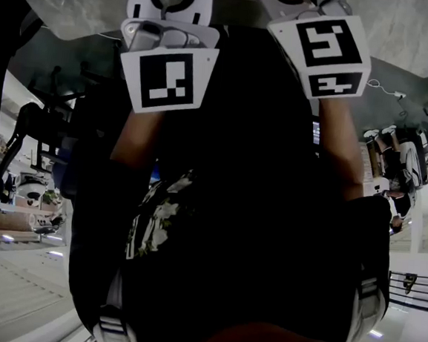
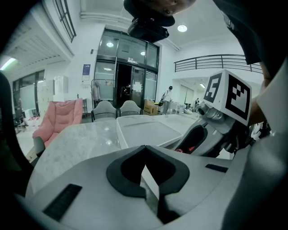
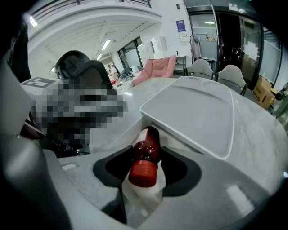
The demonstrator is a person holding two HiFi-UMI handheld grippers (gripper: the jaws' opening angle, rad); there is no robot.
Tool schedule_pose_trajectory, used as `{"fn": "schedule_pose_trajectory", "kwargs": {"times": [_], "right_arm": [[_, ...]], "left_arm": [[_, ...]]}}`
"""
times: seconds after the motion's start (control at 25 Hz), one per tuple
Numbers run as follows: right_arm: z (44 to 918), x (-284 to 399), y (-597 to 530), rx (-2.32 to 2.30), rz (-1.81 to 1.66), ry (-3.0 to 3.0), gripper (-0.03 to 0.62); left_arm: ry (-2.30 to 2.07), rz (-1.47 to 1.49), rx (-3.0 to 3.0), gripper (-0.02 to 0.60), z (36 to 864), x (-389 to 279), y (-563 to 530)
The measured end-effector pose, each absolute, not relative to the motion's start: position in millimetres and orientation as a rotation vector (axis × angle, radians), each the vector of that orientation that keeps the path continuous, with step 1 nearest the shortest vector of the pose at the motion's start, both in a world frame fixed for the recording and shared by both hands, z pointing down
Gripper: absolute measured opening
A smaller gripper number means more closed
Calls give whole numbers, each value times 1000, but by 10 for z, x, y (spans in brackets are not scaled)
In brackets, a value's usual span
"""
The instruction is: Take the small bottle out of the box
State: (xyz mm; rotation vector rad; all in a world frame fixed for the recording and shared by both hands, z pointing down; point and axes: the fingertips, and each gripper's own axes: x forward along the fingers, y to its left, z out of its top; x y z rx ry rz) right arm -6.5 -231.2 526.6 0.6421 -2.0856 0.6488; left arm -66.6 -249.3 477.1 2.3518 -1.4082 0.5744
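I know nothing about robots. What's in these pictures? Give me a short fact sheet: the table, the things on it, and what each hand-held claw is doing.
surface: pale marble-look table
container: white shallow plastic box, inside bare where visible
item: small dark red bottle with a red cap, outside the box, cap toward the camera
right gripper: closed on the bottle
left gripper: jaws together, nothing between them
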Motion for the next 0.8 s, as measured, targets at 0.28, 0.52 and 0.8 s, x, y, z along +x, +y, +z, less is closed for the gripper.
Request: {"fn": "schedule_pose_trajectory", "kwargs": {"times": [0.28,0.52,0.8], "right_arm": [[4877,50,-2247,658,599,-2168,192],[4603,137,-2276,680,560,-2231,190],[4232,226,-2256,734,512,-2309,190]], "left_arm": [[-1469,563,2371,14,4479,-506,-2361],[-1509,560,2393,14,4278,-413,-2328],[-1522,571,2440,14,4058,-301,-2252]]}}
